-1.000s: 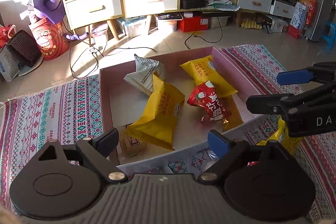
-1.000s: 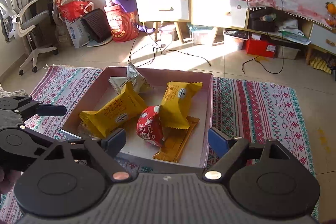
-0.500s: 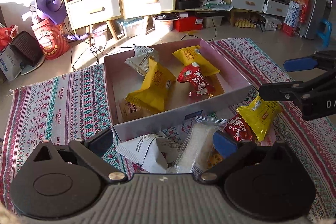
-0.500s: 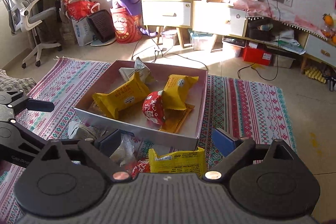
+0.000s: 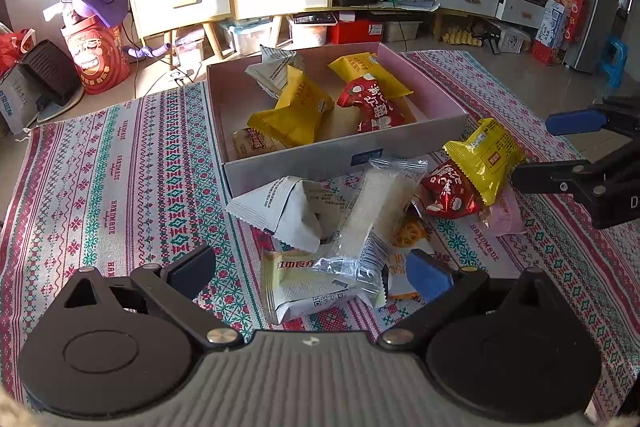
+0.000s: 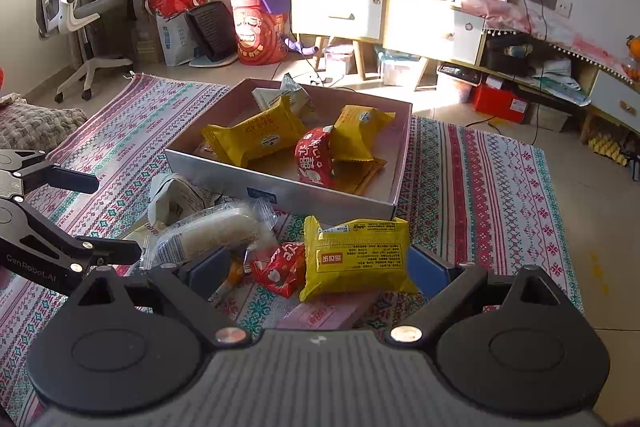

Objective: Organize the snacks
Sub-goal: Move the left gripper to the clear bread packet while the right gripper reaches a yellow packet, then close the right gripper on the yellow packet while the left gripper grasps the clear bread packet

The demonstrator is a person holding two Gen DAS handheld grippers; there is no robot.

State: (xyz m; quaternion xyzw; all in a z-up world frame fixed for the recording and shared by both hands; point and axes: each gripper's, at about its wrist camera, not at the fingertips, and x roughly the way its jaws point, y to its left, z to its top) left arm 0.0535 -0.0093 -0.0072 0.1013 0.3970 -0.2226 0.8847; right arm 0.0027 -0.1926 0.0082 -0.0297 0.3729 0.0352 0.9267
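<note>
With both grippers (image 5: 310, 269) (image 6: 318, 269) spread wide, clear rice bar (image 5: 366, 217) lengthwise toward pink box (image 5: 344, 163).

In the left wrist view, a flat brown snack packet (image 5: 251, 143) lies half hidden behind the near wall of the shallow pink cardboard box (image 5: 424, 83). Just in front of that box, an orange-printed wrapper (image 5: 406, 233) is mostly buried under a clear long rice-cake packet (image 5: 366, 211). A pale pink flat packet (image 6: 328, 313) is partly covered by a yellow rectangular pouch (image 6: 356, 259); its print is unreadable.
</note>
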